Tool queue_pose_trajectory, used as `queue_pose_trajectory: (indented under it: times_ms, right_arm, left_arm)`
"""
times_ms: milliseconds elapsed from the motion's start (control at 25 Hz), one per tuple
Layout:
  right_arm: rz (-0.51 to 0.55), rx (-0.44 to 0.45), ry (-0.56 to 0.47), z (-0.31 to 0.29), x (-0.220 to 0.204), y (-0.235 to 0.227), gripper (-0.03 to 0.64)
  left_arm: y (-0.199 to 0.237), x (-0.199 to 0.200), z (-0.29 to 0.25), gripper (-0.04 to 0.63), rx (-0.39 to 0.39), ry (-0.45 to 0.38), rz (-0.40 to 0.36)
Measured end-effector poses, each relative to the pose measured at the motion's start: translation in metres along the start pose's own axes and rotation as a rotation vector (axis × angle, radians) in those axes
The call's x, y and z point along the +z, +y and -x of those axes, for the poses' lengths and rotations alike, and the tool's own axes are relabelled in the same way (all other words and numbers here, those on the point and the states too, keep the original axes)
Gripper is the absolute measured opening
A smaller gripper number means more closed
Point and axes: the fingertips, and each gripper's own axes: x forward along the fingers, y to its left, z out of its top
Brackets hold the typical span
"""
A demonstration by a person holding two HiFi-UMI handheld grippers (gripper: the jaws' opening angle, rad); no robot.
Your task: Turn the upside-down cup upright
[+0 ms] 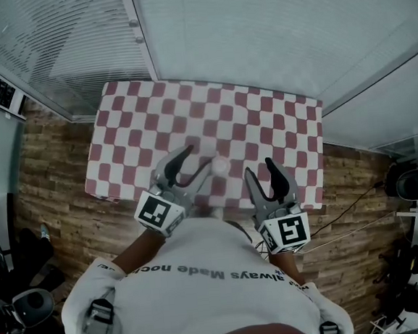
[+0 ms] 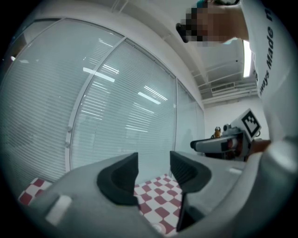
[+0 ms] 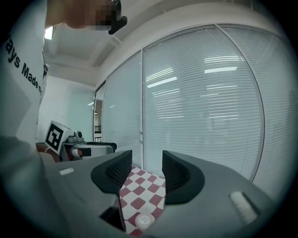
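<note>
The cup [image 1: 220, 167] stands with its axis vertical; left gripper [image 1: 199, 157] and right gripper [image 1: 259, 167] jaws narrowly apart, empty.

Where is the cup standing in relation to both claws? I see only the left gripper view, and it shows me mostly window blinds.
Observer: In the head view the cup stands on the checked cloth, between the left claw and the right claw, nearer the left one.
Operator: Does the right claw hold something?
Observer: No. The right gripper view shows its jaws apart, with only cloth between them.
Operator: Is the cup upright?
Observer: Seemingly not. The right gripper view shows a flat, closed round face on top of it.
</note>
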Motion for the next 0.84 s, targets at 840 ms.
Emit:
queue_pose_trajectory:
  times_ms: [840]
  right_arm:
    - [-0.014,-0.023,-0.001,-0.020,0.000,-0.018,0.206]
  left_arm:
    - [0.016,-0.008,-0.012,0.214,0.002,0.002,0.016]
